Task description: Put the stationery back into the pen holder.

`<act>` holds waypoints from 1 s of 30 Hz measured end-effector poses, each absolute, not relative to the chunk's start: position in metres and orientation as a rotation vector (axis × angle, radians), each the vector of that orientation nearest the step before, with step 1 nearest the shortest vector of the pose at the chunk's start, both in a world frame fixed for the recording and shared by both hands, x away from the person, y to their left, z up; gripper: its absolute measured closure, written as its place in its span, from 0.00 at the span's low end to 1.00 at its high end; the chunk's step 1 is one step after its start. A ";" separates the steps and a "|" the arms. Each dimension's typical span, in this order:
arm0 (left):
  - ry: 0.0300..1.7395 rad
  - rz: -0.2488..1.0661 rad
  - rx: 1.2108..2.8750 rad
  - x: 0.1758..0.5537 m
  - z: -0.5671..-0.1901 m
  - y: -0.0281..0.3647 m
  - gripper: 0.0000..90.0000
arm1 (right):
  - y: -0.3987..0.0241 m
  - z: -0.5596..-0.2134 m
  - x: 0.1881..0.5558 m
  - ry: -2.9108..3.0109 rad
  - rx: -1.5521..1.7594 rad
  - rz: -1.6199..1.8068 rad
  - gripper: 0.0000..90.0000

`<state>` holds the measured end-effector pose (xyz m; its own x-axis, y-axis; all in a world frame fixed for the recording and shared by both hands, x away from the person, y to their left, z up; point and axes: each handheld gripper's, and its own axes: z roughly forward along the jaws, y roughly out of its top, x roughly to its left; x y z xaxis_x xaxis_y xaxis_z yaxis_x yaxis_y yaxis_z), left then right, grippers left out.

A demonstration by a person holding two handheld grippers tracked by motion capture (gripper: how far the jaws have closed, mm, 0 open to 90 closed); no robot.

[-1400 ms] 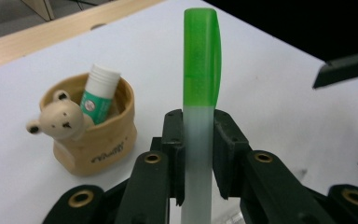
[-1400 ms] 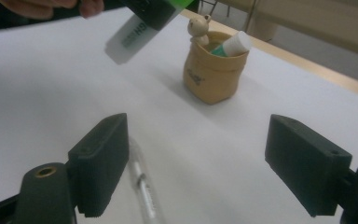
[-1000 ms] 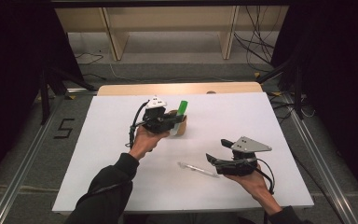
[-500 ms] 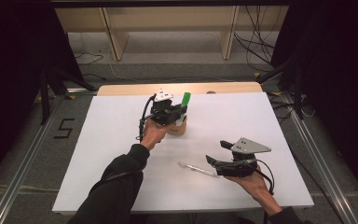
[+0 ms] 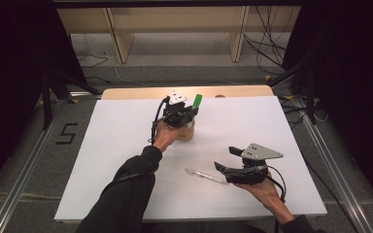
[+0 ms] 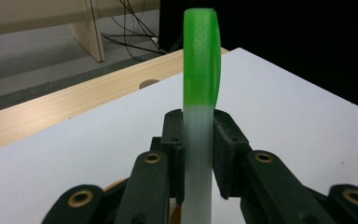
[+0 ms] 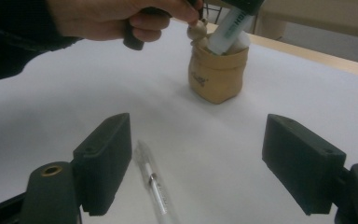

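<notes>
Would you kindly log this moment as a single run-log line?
left gripper: shut on green-capped marker, over tan pouch | right gripper: open, beside clear pen on table

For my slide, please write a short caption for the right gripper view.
Open right gripper over a clear pen on the white table; beyond, a highlighter enters a tan pouch.
</notes>
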<state>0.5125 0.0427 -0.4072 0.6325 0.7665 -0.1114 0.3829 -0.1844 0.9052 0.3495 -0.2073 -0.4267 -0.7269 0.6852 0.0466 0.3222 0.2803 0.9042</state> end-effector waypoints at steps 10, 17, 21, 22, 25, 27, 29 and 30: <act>0.954 0.509 1.838 0.519 -0.417 0.039 0.85 | -0.206 -0.427 0.348 2.211 0.894 1.433 0.29; 0.986 0.541 1.871 0.520 -0.419 0.039 0.84 | -0.204 -0.427 0.347 2.222 0.875 1.424 0.29; 1.005 0.543 1.885 0.520 -0.419 0.039 0.84 | -0.204 -0.428 0.347 2.228 0.866 1.421 0.29; 1.006 0.543 1.889 0.520 -0.419 0.039 0.84 | -0.204 -0.428 0.347 2.227 0.868 1.421 0.29; 1.015 0.540 1.911 0.520 -0.416 0.038 0.83 | -0.204 -0.428 0.347 2.227 0.868 1.422 0.29; 1.020 0.528 1.913 0.520 -0.415 0.037 0.83 | -0.204 -0.428 0.347 2.229 0.866 1.421 0.29; 1.019 0.528 1.925 0.520 -0.413 0.038 0.82 | -0.203 -0.429 0.347 2.228 0.864 1.421 0.29; 1.020 0.530 1.928 0.519 -0.412 0.038 0.82 | -0.203 -0.429 0.347 2.231 0.866 1.419 0.29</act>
<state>0.5190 0.0377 -0.4125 0.5745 0.8181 -0.0257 0.4493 -0.2889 0.8454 0.3469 -0.2032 -0.4286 -0.7486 0.6625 0.0251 0.3034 0.3087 0.9015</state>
